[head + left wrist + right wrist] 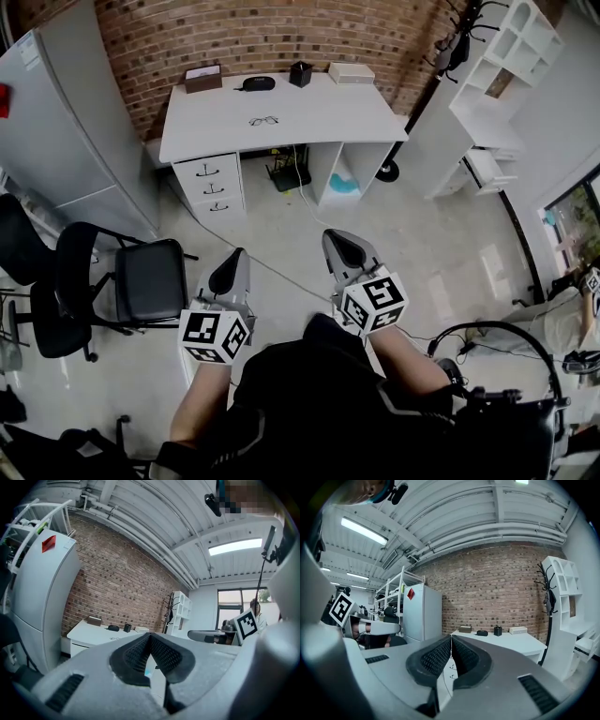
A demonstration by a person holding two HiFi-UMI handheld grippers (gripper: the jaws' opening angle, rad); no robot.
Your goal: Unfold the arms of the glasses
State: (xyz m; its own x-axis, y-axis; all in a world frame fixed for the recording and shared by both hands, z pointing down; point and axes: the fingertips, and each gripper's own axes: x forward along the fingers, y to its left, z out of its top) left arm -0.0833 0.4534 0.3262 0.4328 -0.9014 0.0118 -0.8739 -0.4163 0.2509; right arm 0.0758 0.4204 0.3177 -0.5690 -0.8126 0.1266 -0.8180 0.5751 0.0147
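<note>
1. The left gripper [149, 637] is clenched: its own view shows the jaws meeting tip to tip, with nothing between them.
2. The right gripper [451, 640] is the same in its own view, with the jaws pressed together and empty.
3. Each gripper view catches the other gripper's marker cube at its edge. Only the head view shows the pair side by side over the floor, well apart from the desk [328, 117].
4. Only the head view shows the glasses [264, 120] plainly. They lie on the desk top near its middle, too small to tell how the arms are set.
5. Behind them, along the brick wall, stand a brown box [202, 77], a case [256, 83], a cup [300, 73] and a white box [352, 72]. The gripper views show these side on, as small shapes.
6. In both gripper views the glasses are hard to make out, and the jaws cover the desk's near front.
7. The fridge [66, 122] is cut off at the head view's left edge.
</note>
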